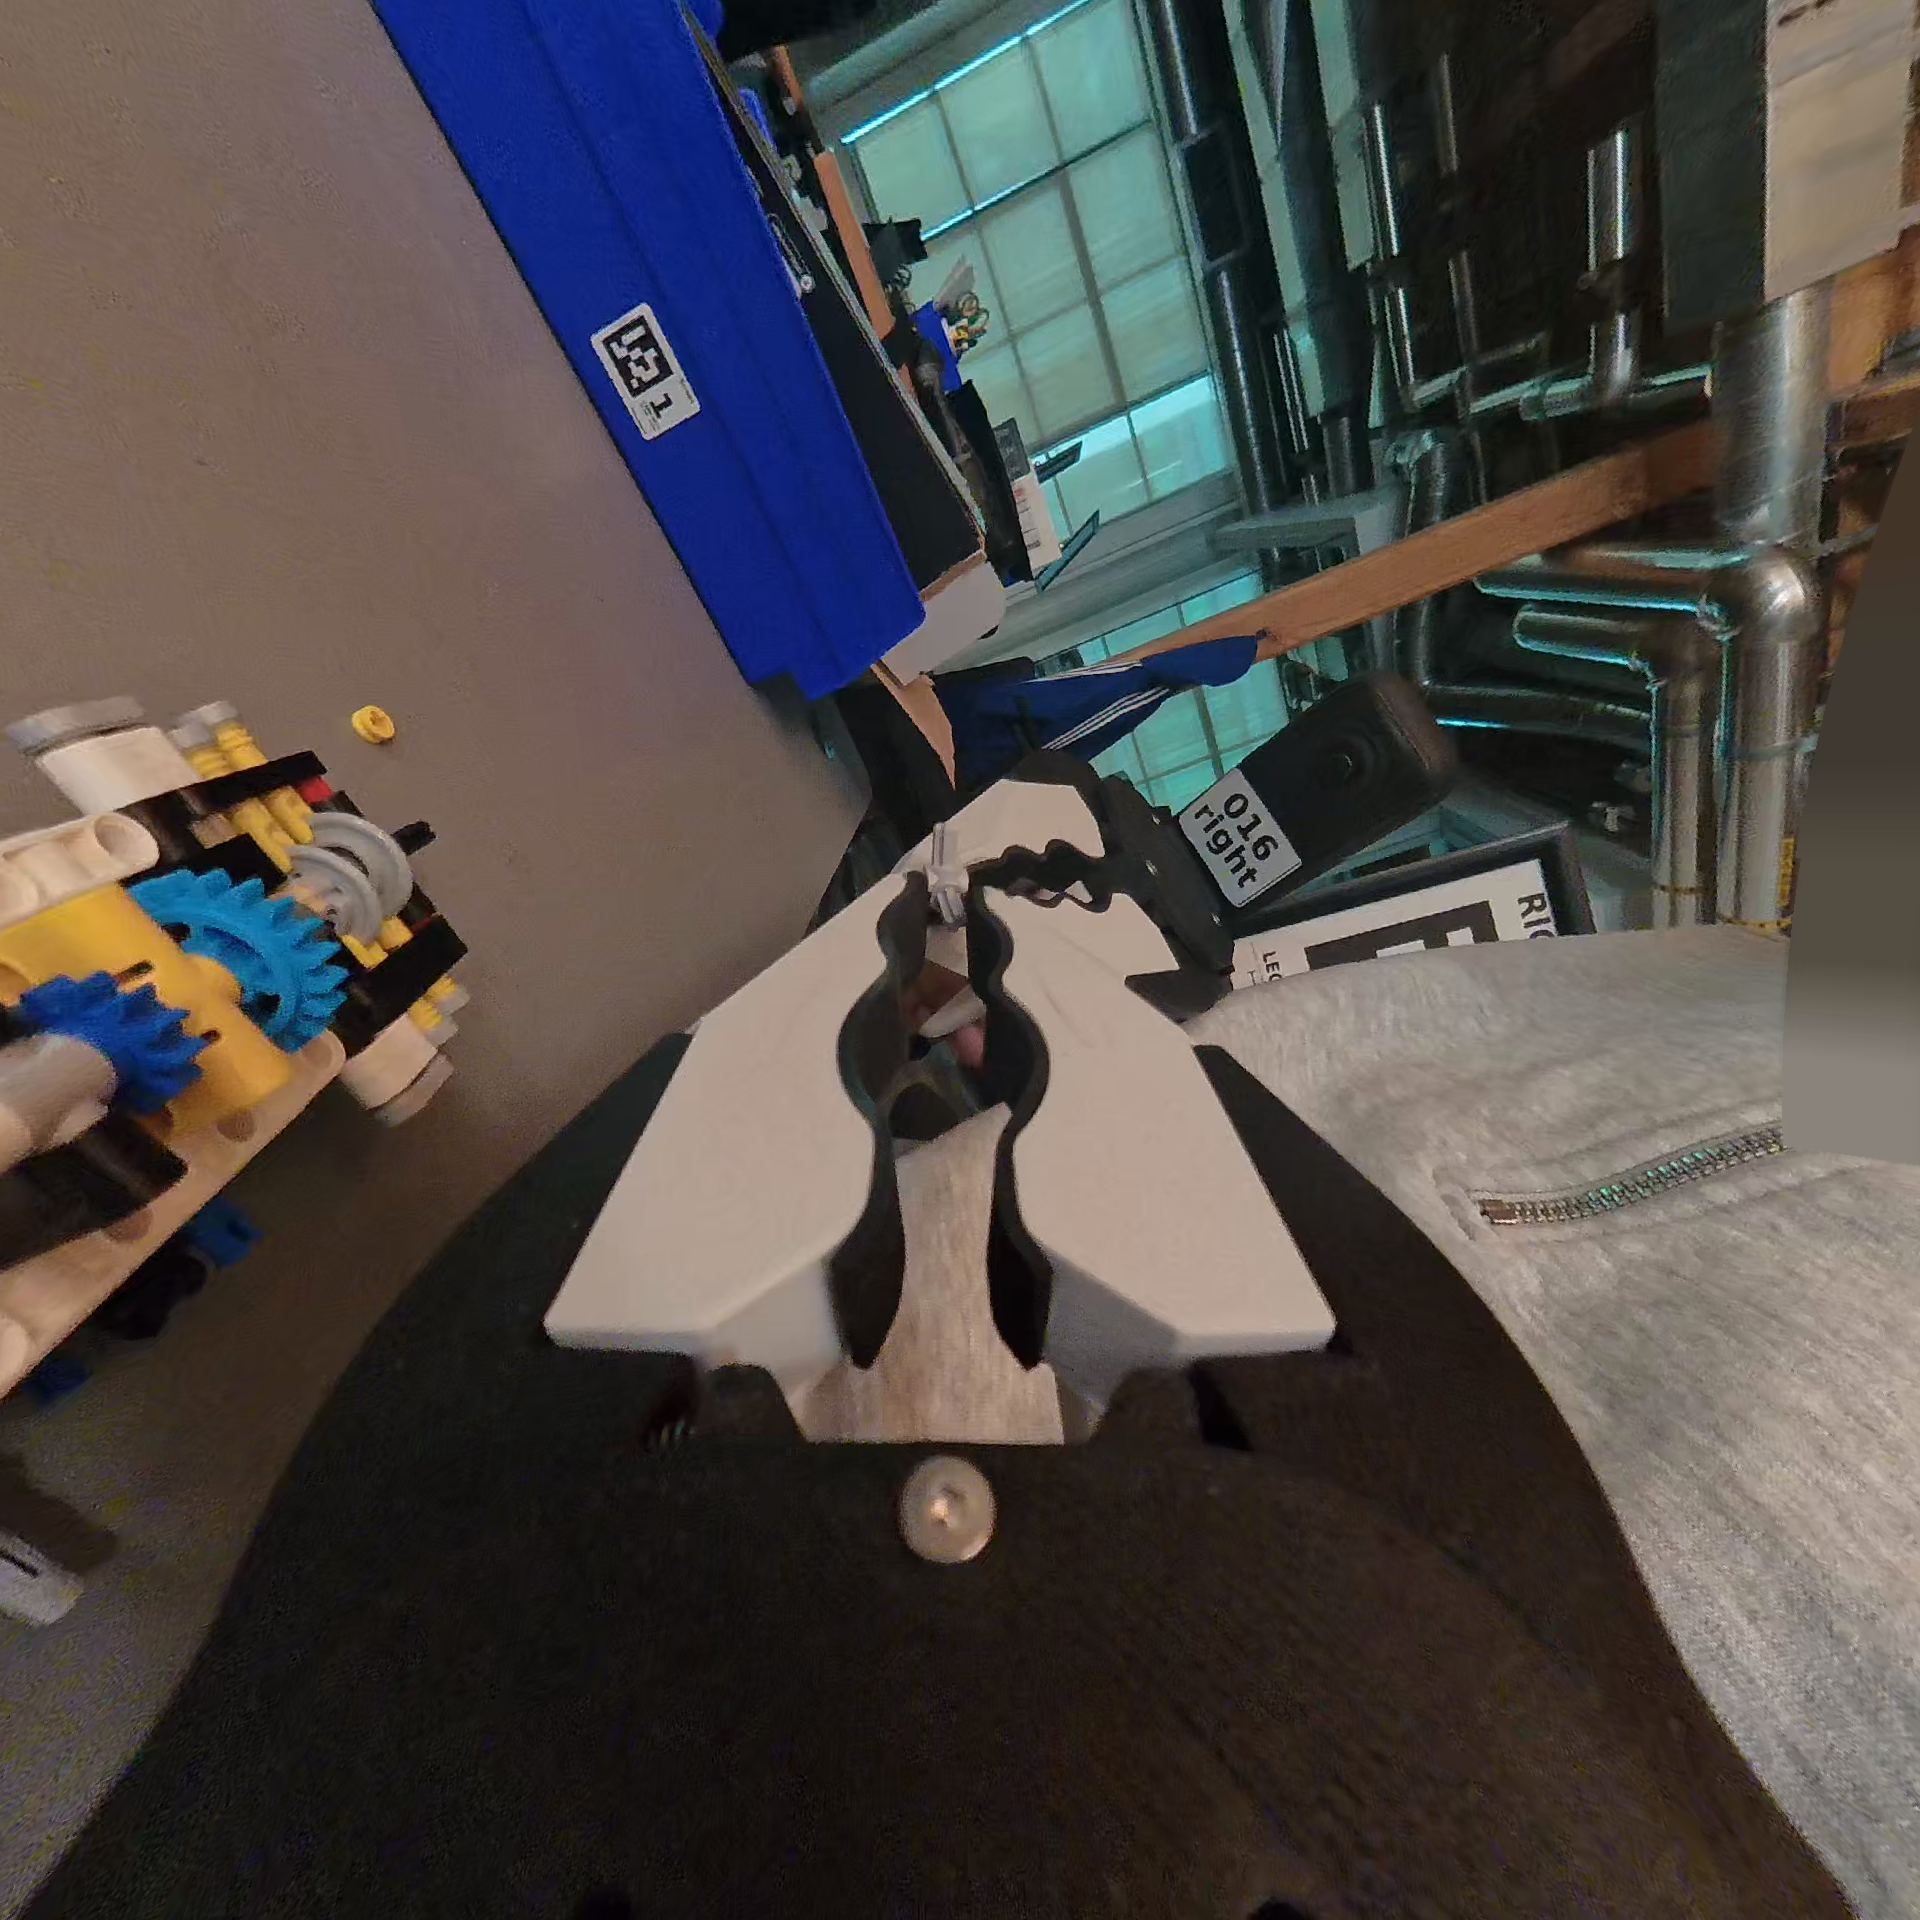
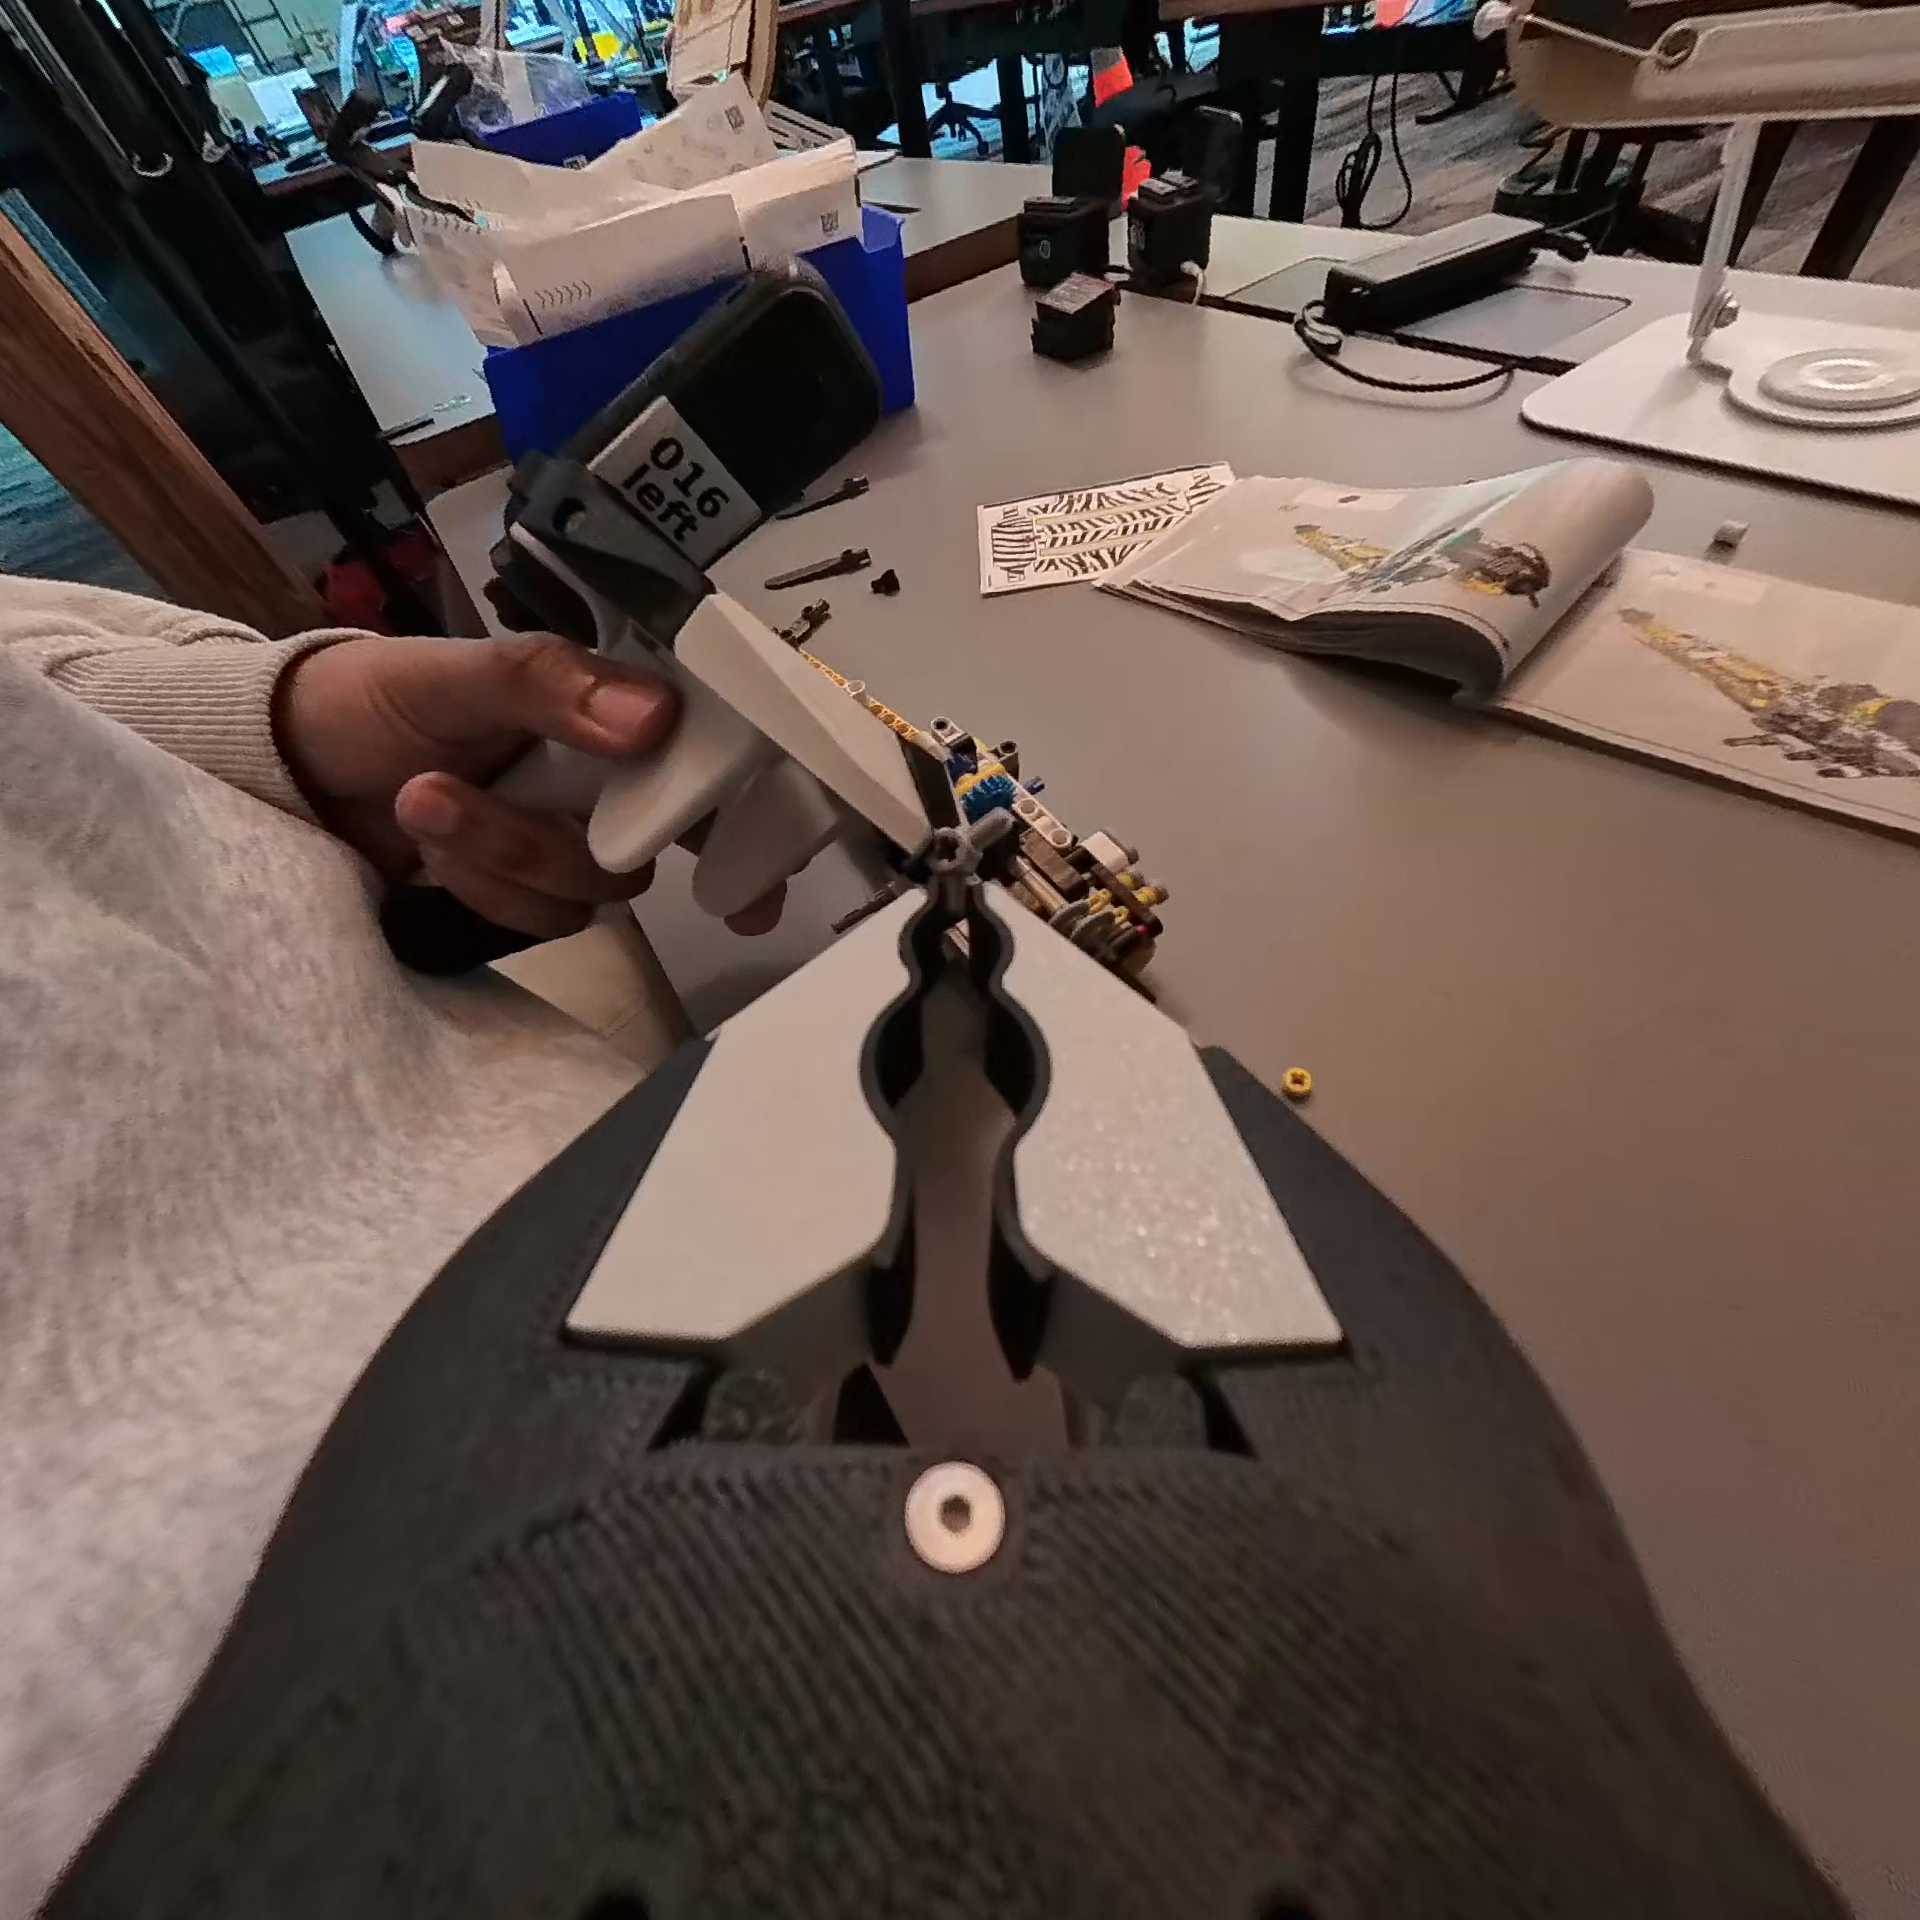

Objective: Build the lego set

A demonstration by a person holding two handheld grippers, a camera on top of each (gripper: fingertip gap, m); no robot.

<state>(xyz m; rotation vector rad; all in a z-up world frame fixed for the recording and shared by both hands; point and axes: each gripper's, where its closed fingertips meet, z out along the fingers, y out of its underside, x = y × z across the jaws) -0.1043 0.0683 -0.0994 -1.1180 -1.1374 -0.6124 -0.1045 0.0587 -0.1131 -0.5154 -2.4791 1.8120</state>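
Observation:
My left gripper and right gripper meet tip to tip above the table. Both are shut on one small grey axle-and-connector piece, also in the right wrist view. The right gripper's tip shows just beyond the piece in the left wrist view. The left gripper, held by a hand, comes in from the left in the right wrist view. The part-built lego model, with blue gears, yellow and black beams, lies on the grey table; it also shows behind the tips.
A small yellow bush lies loose on the table, also seen in the left wrist view. An open instruction booklet, a sticker sheet and loose black parts lie farther back. A blue bin stands behind. A grey sleeve is at the left. My left and right fingertips are right by each other.

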